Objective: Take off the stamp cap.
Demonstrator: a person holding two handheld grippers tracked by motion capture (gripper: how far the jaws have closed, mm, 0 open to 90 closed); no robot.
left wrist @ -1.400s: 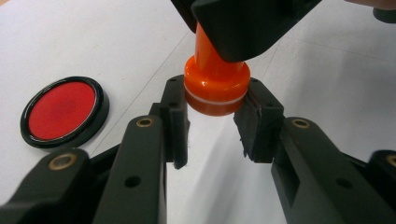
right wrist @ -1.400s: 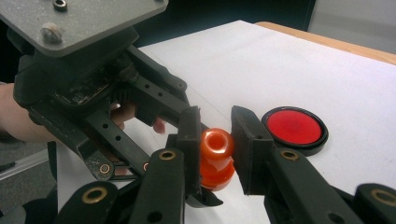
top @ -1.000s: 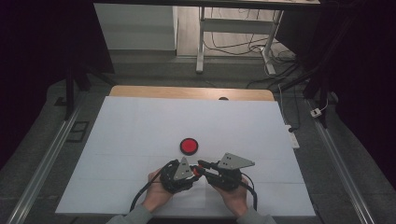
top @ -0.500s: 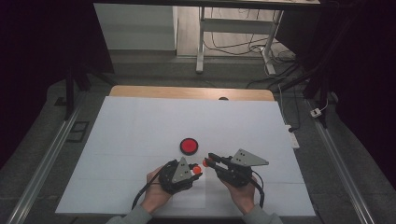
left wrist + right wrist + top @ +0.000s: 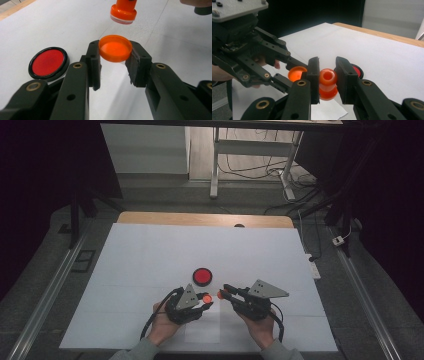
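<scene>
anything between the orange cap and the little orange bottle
Nothing: in the left gripper view, only bare white table shows between the round orange cap and small orange bottle.

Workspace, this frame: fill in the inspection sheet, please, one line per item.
Surface: white sheet over a wooden table.
Job's things: orange cap; small orange bottle, its mouth open; red disc with a black rim flat on the sheet.
Clutter: nothing seen.
Grippers: left gripper shut on the cap; right gripper shut on the bottle; cap and bottle apart.
Cables: black cable looping from the left gripper; loose wires on the floor.
Surroundings: table legs, dark room.
</scene>
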